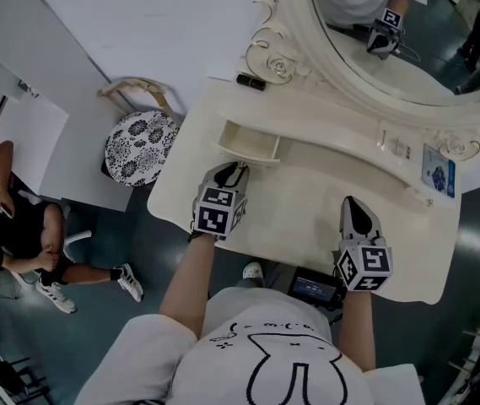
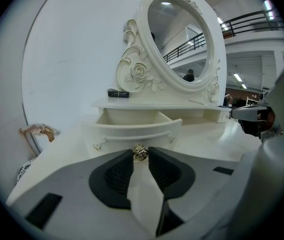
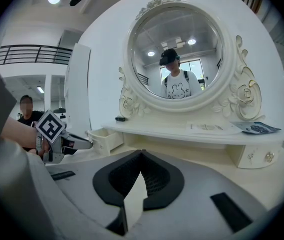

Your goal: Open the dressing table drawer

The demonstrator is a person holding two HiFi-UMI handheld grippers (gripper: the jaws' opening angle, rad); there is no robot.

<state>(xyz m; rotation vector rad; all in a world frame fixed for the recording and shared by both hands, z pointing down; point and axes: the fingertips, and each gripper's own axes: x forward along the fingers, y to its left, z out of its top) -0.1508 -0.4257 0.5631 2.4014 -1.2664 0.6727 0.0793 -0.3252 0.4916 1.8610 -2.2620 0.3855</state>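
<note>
cream drawer (image 1: 250,143) sits pulled out at the left of the table (image 1: 307,192), below the mirror (image 1: 429,66). my left claw (image 2: 141,156) pinches its gold knob (image 2: 141,153), right claw (image 3: 141,155) pressed together, empty. dark floor (image 1: 151,247) around.

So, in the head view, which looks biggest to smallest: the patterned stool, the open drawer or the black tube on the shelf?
1. patterned stool
2. open drawer
3. black tube, clearly smallest
The stool sits lower, farther from the camera, so its lead holds.
</note>
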